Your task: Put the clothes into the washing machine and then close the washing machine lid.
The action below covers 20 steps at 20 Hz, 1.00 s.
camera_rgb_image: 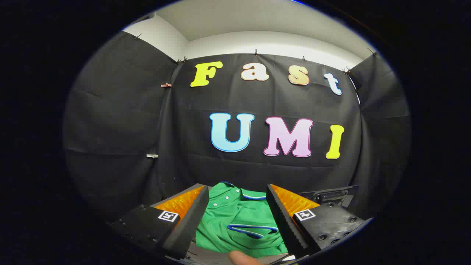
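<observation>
1. Left finger: carries a small square black-and-white marker on its upper face; no readable writing.
2. Green shirt: folded polo with a blue-and-white trimmed collar and white buttons, lying between the two fingers; no legible label.
3. Gripper: fingers spread wide apart, one on each side of the shirt, not pressing it.
4. Fingertip of a person: at the shirt's near edge.
5. Right finger: bears a matching square marker.
</observation>
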### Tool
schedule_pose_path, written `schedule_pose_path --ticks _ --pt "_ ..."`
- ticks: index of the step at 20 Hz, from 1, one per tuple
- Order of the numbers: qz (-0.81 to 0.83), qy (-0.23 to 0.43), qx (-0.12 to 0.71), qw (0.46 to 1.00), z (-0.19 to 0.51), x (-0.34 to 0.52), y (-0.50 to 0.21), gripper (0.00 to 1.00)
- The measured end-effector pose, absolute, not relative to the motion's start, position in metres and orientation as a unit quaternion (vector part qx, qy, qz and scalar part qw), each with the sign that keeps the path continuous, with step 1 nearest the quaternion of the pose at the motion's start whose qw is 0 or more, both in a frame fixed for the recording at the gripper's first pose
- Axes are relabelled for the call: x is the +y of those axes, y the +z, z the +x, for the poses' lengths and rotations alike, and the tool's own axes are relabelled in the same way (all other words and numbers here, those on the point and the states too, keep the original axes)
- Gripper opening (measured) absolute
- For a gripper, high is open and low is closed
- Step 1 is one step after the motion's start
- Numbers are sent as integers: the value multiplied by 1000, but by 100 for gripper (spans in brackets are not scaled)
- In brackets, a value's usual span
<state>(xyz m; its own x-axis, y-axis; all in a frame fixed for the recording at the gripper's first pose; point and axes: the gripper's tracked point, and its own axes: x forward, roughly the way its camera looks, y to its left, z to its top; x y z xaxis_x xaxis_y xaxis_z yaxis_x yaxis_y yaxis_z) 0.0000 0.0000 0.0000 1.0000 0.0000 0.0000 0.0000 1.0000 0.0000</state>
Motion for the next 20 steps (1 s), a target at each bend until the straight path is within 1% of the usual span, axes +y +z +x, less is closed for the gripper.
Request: schedule_pose_path --ticks 16,20 --pt "-8 4 6 1000 -1 -11 -5 99" --pt "-5 16 17 1000 7 -6 -7 98"
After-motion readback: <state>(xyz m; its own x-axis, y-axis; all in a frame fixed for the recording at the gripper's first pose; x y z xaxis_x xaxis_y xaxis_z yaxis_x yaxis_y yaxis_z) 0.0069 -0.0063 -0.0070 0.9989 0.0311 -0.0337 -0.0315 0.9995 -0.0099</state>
